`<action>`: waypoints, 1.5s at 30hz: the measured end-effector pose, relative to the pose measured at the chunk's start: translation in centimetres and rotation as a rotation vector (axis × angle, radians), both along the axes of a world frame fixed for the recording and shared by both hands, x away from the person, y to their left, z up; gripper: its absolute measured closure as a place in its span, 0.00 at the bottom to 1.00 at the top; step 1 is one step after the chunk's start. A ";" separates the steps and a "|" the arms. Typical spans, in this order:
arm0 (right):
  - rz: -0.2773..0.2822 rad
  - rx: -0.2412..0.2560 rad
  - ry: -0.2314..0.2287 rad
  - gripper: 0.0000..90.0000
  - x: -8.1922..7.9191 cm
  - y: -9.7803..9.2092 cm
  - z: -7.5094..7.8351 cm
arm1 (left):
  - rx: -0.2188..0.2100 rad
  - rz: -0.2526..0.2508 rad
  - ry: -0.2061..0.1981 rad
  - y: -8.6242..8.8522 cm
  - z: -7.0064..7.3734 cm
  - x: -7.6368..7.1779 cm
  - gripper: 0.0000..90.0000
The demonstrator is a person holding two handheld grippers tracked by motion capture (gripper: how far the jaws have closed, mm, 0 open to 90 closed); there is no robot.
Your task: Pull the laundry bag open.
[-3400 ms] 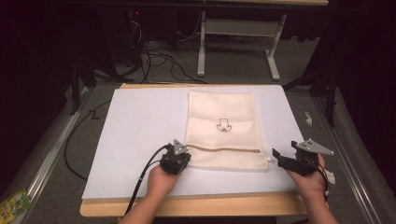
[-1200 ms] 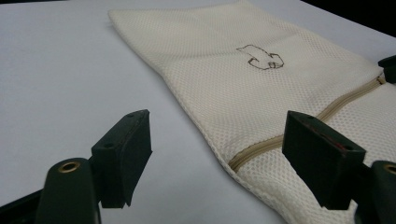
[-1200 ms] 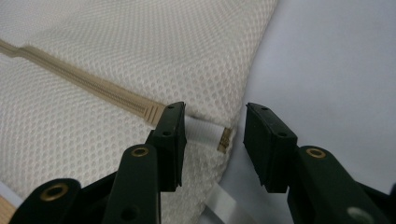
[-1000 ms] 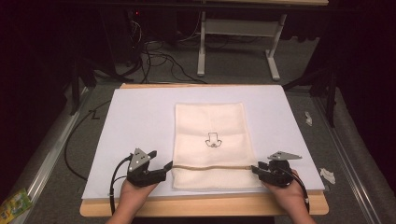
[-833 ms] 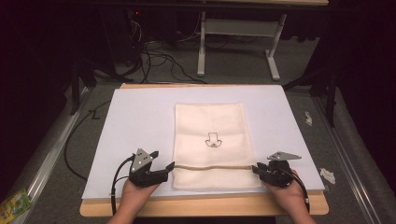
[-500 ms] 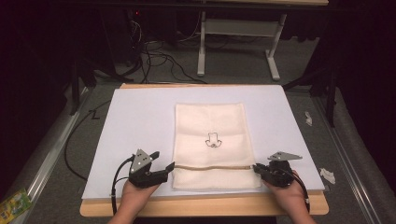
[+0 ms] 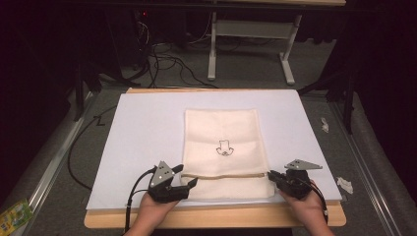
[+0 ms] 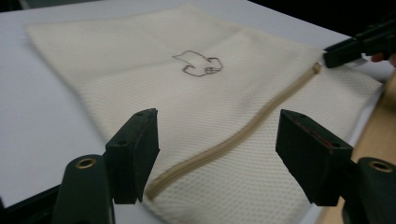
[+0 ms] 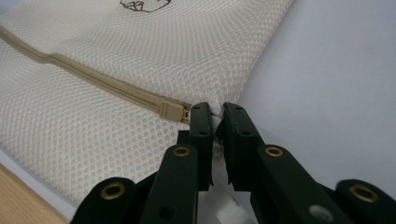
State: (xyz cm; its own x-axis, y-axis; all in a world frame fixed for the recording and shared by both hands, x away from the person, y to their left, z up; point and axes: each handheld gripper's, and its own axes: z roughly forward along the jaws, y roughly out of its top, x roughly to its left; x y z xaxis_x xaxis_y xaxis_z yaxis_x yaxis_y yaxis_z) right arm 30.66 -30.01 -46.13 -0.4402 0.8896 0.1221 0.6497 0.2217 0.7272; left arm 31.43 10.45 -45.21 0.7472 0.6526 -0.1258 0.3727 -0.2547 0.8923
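Mesh bag (image 7: 223,152) on table (image 7: 142,128)

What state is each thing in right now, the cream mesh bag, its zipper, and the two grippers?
Cream mesh zipper bag: lying flat on the white sheet.
Tan zipper: closed, slider at the bag's right edge.
Left gripper: open, jaws astride the zipper's left end.
Right gripper: shut on the bag's edge beside the slider.

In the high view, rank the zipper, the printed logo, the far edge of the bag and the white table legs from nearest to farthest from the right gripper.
1. Zipper: beside the right gripper, running left across the bag.
2. Logo: mid-bag, up and left.
3. Bag's far edge: at the top of the bag.
4. Table legs: on the floor beyond the table.
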 end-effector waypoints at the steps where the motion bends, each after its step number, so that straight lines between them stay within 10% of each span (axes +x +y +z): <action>1: 0.000 0.000 0.000 0.94 0.0 0.0 0.0 | -0.007 -0.013 0.005 -0.6 0.0 -0.1 0.34; 7: 0.033 0.005 -0.028 0.94 0.1 -0.3 0.6 | 0.011 -0.109 0.010 -4.9 0.4 -1.0 0.37; 24: 0.055 0.030 -0.089 0.94 0.1 -0.5 1.4 | -0.033 -0.168 0.213 -17.7 -1.4 2.5 0.66; 35: 0.061 0.045 -0.099 0.95 0.0 -0.4 1.6 | -0.090 -0.115 0.230 -20.3 -1.9 2.9 0.80; 45: 0.060 0.052 -0.111 0.95 -0.1 -0.6 1.8 | -0.059 -0.100 0.185 -21.1 -1.4 2.3 0.96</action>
State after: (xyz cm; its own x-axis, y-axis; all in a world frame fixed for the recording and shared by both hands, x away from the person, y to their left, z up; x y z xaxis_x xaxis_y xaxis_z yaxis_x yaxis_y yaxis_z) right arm 30.57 -30.65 -44.35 -0.5057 0.8550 0.1152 0.5516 0.2178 0.8052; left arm 33.71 -10.62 -46.58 0.7683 0.5642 -0.3022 0.5070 -0.2482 0.8255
